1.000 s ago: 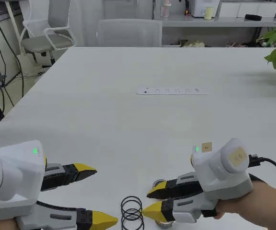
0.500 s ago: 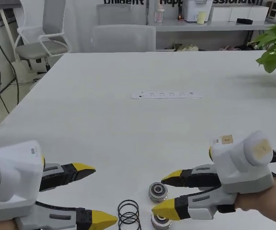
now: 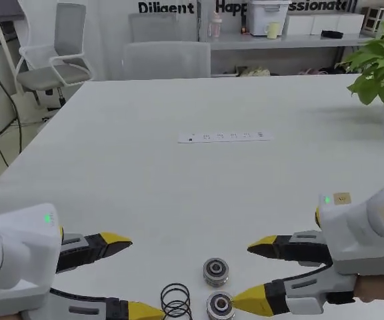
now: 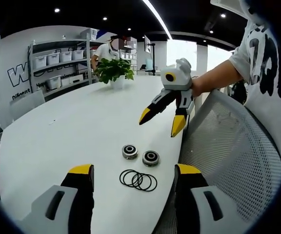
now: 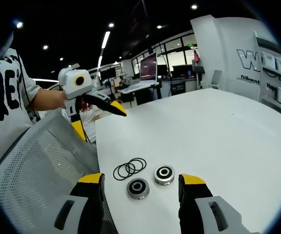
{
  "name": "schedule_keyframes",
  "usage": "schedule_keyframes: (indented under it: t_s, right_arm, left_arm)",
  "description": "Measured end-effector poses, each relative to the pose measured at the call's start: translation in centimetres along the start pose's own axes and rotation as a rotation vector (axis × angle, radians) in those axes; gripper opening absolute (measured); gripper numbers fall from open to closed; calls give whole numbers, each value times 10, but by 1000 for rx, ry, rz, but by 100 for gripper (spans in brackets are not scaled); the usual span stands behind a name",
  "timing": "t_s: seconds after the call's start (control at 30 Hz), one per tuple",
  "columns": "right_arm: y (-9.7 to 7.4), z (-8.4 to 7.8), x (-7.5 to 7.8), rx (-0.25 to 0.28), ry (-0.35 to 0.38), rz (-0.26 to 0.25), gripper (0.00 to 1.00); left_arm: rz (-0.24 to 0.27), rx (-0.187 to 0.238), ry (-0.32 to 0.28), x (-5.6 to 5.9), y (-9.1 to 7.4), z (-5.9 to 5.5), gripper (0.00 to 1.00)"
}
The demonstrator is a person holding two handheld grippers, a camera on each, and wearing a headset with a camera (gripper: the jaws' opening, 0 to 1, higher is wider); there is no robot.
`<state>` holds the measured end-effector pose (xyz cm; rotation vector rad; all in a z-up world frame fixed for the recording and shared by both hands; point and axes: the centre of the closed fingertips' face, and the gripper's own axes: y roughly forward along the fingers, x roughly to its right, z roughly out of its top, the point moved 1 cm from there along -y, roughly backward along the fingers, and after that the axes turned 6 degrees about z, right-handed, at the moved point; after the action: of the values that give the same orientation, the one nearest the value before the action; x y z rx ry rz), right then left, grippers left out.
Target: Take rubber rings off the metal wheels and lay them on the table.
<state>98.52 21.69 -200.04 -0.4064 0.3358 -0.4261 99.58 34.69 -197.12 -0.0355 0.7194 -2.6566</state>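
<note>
Two metal wheels lie near the table's front edge, one [image 3: 215,269] behind the other [image 3: 220,305]. Left of them several loose black rubber rings [image 3: 175,300] lie in an overlapping pile. My left gripper [image 3: 131,275] hovers open left of the rings, holding nothing. My right gripper [image 3: 251,277] stands open just right of the wheels, also with nothing in it. The left gripper view shows the wheels [image 4: 130,151] [image 4: 150,158] and rings [image 4: 138,180] ahead of the left gripper [image 4: 134,169]. The right gripper view shows the wheels [image 5: 137,187] [image 5: 164,174] between the right gripper's [image 5: 141,179] tips.
A white power strip [image 3: 225,137] lies mid-table. A potted plant [image 3: 379,60] stands at the far right, and office chairs [image 3: 165,63] behind the table. A grey mesh chair back [image 4: 228,146] sits close to the table's front edge.
My right gripper has drawn back to the right, off the nearer wheel, so both wheels lie uncovered. The left gripper has stayed put. The head camera has tilted.
</note>
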Motion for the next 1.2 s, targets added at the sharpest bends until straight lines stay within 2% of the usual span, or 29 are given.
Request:
schedule_keyframes:
  t_s: [0.27,0.57,1.2]
  right_arm:
    - [-16,-4,2,26,17,-37,64]
    - [-29,-12,1,32,19,-65,67]
    - [-34,-16,-3,32,11,-77,70]
  left_arm:
    - [4,-1,3,0,0,1,66]
    - [-1,-6,10,5,3,2,70]
    - [9,-5,10,2,1,1,72]
